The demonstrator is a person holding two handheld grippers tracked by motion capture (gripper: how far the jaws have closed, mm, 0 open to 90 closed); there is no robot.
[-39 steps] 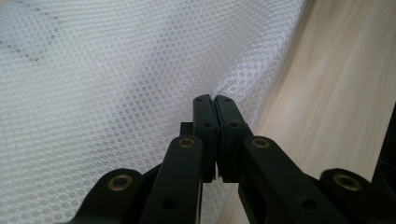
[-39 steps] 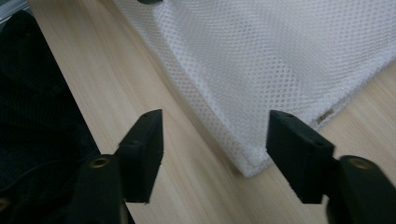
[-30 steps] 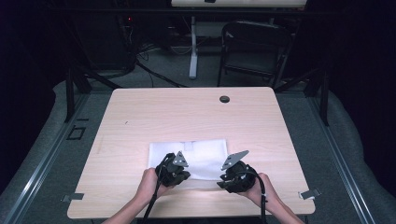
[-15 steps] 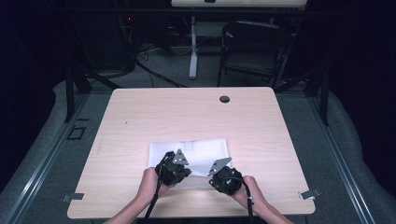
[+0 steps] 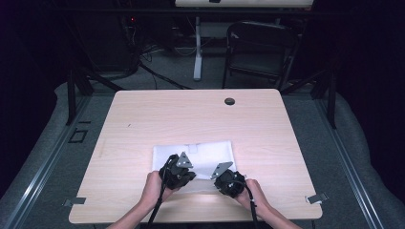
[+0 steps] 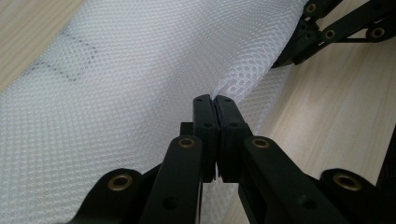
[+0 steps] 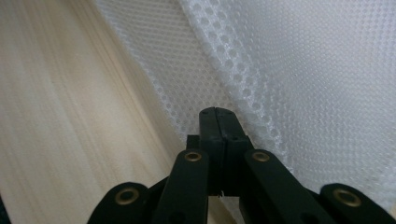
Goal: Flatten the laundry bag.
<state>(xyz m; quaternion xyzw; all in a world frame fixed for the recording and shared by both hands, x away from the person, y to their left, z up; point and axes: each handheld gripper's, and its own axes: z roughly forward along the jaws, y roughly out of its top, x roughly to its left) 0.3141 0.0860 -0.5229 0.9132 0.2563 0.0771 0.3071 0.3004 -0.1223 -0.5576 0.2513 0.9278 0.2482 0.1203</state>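
Note:
A white mesh cloth (image 5: 200, 156) lies folded on the wooden table (image 5: 191, 119), near its front edge. My left gripper (image 5: 180, 171) sits at the cloth's near edge; in the left gripper view its jaws are pressed together with a fold of the mesh cloth (image 6: 140, 70) pinched at their tips (image 6: 215, 99). My right gripper (image 5: 225, 179) is at the same near edge, close to the left one. In the right gripper view its jaws (image 7: 217, 112) are closed on the hem of the mesh cloth (image 7: 299, 70). The other gripper's black linkage (image 6: 336, 28) shows at the top right of the left gripper view.
A round black grommet (image 5: 229, 101) sits in the table's far side. A dark chair (image 5: 260, 50) and a white stand leg (image 5: 197, 47) are on the floor beyond the table. Metal clips (image 5: 316, 198) mark the table's front corners.
My right gripper has slid left along the cloth's near edge, closing the distance to the left gripper. The cloth's near right part has drawn in with it.

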